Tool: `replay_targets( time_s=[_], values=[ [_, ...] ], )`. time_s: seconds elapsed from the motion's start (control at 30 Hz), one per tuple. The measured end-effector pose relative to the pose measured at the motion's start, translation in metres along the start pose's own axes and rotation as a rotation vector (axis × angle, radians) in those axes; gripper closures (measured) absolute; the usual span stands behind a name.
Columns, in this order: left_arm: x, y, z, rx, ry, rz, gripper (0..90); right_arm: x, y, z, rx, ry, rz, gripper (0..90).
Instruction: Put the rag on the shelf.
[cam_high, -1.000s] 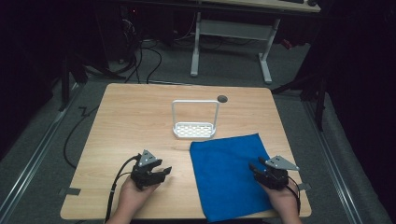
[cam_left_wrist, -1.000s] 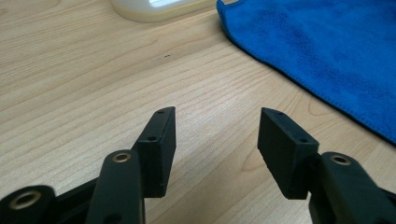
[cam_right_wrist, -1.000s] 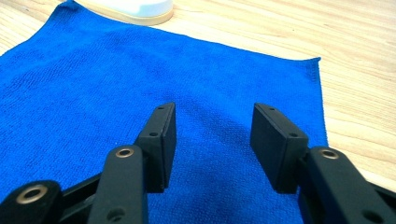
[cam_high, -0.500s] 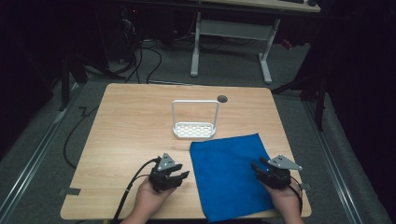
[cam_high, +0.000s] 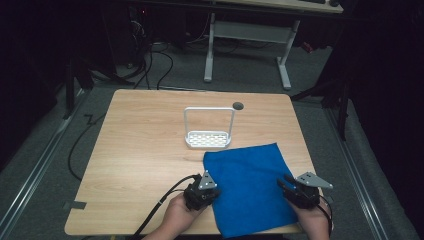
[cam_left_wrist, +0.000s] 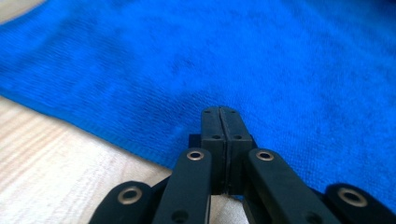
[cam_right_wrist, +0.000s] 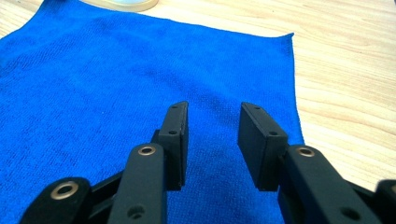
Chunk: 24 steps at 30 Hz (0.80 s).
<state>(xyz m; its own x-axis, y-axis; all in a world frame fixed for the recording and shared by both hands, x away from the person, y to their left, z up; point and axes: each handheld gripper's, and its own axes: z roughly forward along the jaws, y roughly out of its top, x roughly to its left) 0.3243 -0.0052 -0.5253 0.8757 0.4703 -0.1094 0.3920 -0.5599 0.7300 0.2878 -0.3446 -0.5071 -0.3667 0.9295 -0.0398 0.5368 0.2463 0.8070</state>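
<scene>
At the blue cloth (cam_high: 250, 187): left gripper (cam_left_wrist: 219, 116) jaws clenched (nothing pinched); right gripper (cam_right_wrist: 212, 135) jaws closing, released.

a: what do the tools look like?
b: both the left gripper (cam_high: 202, 191) and right gripper (cam_high: 299, 190) are black, with flat rectangular pads on jointed links and brass-ringed pivots.
a: anything on top?
b: grey three-cornered plates. a black cable trails from the left one.

Surface: light wooden table (cam_high: 140, 165) | Resting on it: blue cloth (cam_high: 250, 185) — spread flat at near right, front edge reaching the table's near edge | white rack (cam_high: 209, 139) — upright, mid-table, just behind the cloth | Far edge: dark round hole (cam_high: 238, 105)
</scene>
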Motion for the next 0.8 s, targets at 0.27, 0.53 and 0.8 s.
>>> replay_targets(
  time_s=[0.27,0.53,0.8],
  values=[
    [0.004,-0.008,-0.006,0.008,-0.007,-0.001,89.9,0.000,0.004,0.006,0.004,0.020,-0.008,68.7],
    [0.017,-0.023,-0.024,0.007,0.023,-0.050,89.9,0.001,0.011,0.015,0.011,0.027,-0.017,77.4],
    [0.031,-0.035,-0.039,-0.005,0.055,-0.107,89.8,0.005,0.017,0.045,0.134,0.039,-0.055,87.0]
  ],
)
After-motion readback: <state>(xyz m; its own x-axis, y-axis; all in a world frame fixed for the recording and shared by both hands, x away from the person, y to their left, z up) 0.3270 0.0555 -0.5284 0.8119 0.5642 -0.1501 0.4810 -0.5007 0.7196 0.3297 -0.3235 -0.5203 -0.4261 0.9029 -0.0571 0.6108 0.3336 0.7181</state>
